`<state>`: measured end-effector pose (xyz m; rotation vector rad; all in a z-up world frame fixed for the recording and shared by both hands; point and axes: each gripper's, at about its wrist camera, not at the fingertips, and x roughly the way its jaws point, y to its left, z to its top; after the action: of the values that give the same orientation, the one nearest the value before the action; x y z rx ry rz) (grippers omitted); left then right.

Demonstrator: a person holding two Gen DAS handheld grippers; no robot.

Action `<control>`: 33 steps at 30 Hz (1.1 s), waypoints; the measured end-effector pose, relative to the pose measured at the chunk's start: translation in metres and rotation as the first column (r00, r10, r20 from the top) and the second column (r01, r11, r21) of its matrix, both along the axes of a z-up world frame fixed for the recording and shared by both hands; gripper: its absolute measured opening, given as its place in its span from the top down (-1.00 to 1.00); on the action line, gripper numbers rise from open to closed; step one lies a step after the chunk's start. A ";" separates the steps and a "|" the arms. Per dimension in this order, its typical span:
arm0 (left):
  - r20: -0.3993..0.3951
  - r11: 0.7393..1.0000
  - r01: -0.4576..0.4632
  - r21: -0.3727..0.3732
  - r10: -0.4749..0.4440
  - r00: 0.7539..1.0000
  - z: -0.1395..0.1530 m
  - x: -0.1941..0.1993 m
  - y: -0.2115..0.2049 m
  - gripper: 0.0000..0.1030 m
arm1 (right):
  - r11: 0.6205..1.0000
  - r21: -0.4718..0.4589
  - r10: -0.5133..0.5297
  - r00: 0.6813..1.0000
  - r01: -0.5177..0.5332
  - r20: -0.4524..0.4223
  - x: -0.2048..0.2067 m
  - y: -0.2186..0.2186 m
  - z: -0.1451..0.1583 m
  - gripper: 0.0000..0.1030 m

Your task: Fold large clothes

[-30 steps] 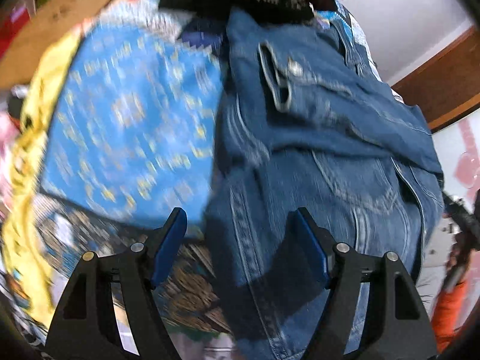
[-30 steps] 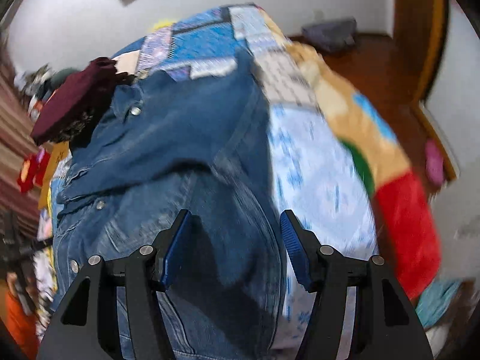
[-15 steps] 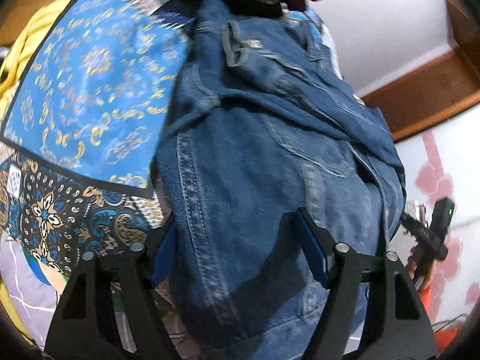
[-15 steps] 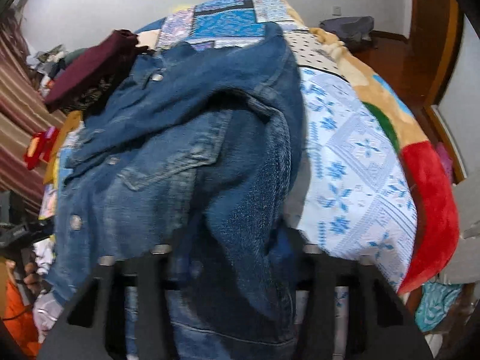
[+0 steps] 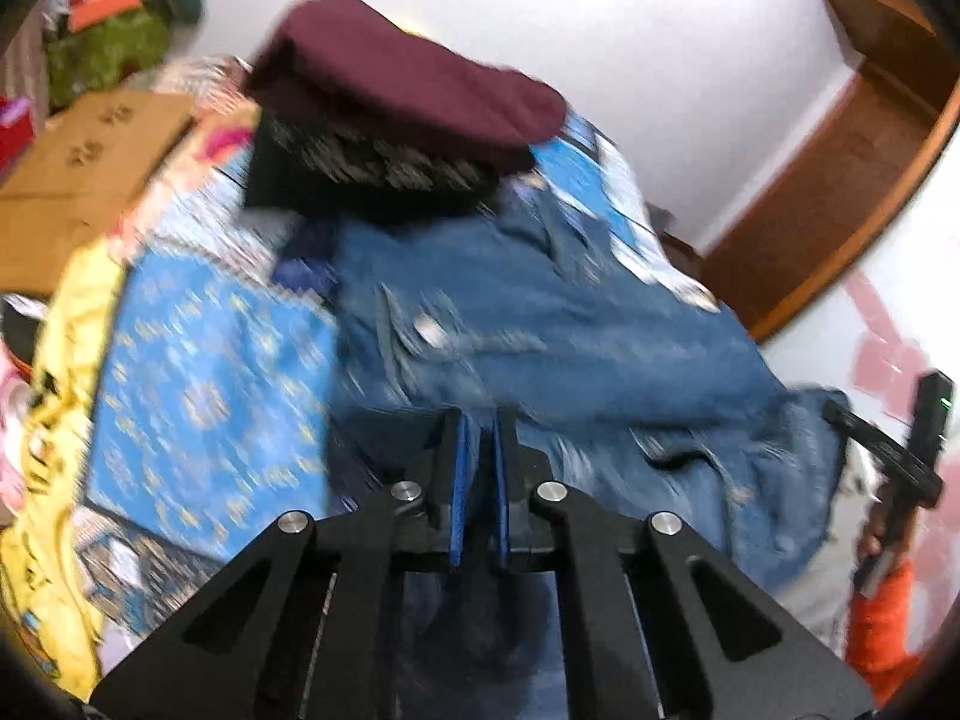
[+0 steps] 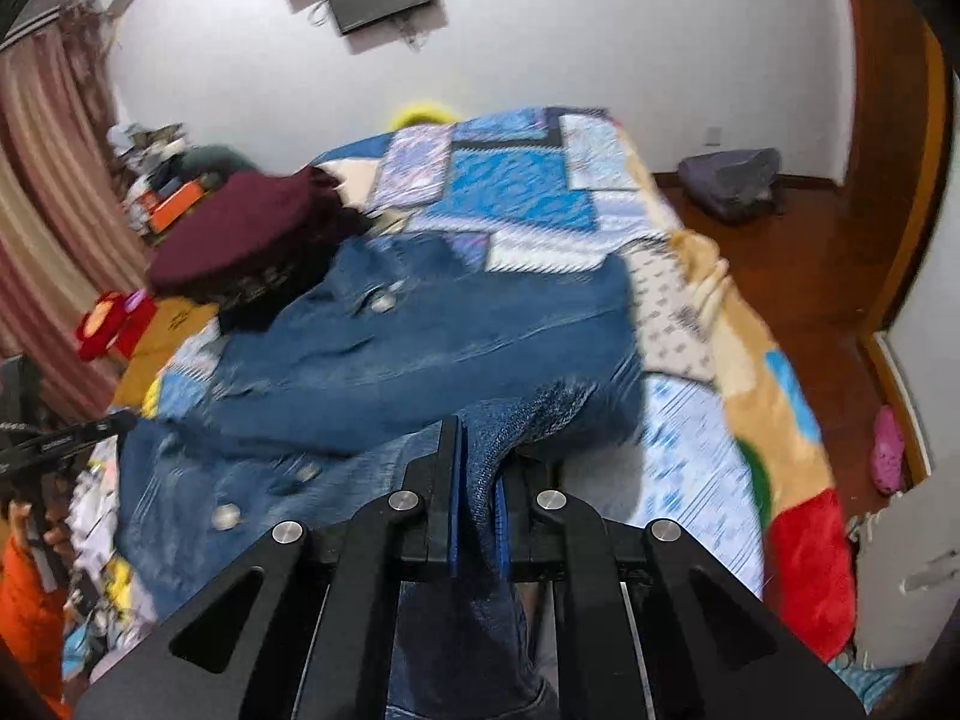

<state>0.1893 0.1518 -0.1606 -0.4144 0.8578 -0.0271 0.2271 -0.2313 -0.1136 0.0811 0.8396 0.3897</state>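
Bed (image 6: pixel 774 414) under a patchwork quilt (image 6: pixel 516 192) carries everything. My denim jacket (image 6: pixel 420 348) lies across its near half, collar end toward the far left corner, hem at the near edge where I stand. A folded pile topped by a maroon garment (image 5: pixel 414 78) sits at the far left, its edge touching or overlapping the jacket's collar end; blur keeps me from saying which.

My right gripper (image 6: pixel 478 480) has just closed its jaws, and a fold of the jacket's hem stands pinched between the blue pads. My left gripper (image 5: pixel 478 462) has likewise just closed, jaws nearly together; denim lies all around the tips and under them, so I judge it is nipping the hem too, though the cloth inside the gap is hard to make out.

Handling, my guess: denim is heavy and fairly stiff, holds a crease, will not slip easily, and sags between two grips. Best taken at the seamed hem corners or shoulder seams, where layers are thick. Buttons (image 6: pixel 225 516) may snag.
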 end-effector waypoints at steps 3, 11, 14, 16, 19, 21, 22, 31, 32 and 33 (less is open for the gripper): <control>0.004 0.989 -0.129 0.074 0.129 0.992 -0.007 0.005 0.033 0.93 | 0.997 -0.033 -0.066 0.998 0.065 -0.022 0.015 -0.008 -0.021 0.85; -0.139 0.990 -0.137 0.016 0.138 0.981 -0.048 0.002 0.052 0.92 | 0.989 -0.140 -0.044 0.998 0.038 -0.041 0.020 -0.009 -0.045 0.83; -0.192 0.996 -0.088 0.011 0.088 0.977 -0.054 -0.006 0.042 0.49 | 0.983 -0.183 -0.022 0.998 0.011 -0.057 0.016 -0.007 -0.038 0.65; -0.211 0.997 -0.071 0.023 0.075 0.975 -0.057 -0.018 0.035 -0.07 | 0.981 -0.194 -0.013 0.998 -0.001 -0.067 0.013 -0.010 -0.034 0.30; -0.228 0.998 -0.060 0.018 0.062 0.972 -0.061 -0.030 0.028 -0.19 | 0.981 -0.192 -0.030 0.998 0.018 -0.063 0.003 -0.020 -0.034 -0.13; -0.255 0.998 -0.058 -0.020 0.051 0.966 -0.067 -0.038 0.026 -0.20 | 0.983 -0.185 -0.036 0.996 0.021 -0.079 -0.003 -0.027 -0.038 -0.13; -0.265 0.997 -0.058 -0.051 0.042 0.963 -0.071 -0.042 0.026 -0.20 | 0.984 -0.179 -0.037 0.995 0.019 -0.094 -0.005 -0.028 -0.040 -0.13; -0.308 0.962 0.022 -0.271 -0.109 0.945 -0.101 -0.064 -0.001 -0.40 | 0.994 -0.113 -0.017 0.977 -0.007 -0.213 -0.028 -0.032 -0.079 -0.14; -0.308 0.960 0.033 -0.279 -0.122 0.944 -0.099 -0.066 -0.006 -0.43 | 0.992 -0.128 -0.014 0.980 -0.012 -0.199 -0.031 -0.029 -0.080 -0.14; -0.307 0.961 0.044 -0.272 -0.130 0.943 -0.097 -0.068 -0.010 -0.47 | 0.990 -0.142 -0.008 0.981 -0.020 -0.192 -0.035 -0.024 -0.080 -0.15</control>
<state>0.1214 0.1419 -0.2577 -0.6406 1.2027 -0.1608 0.1925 -0.2558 -0.1941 -0.0179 1.0565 0.3293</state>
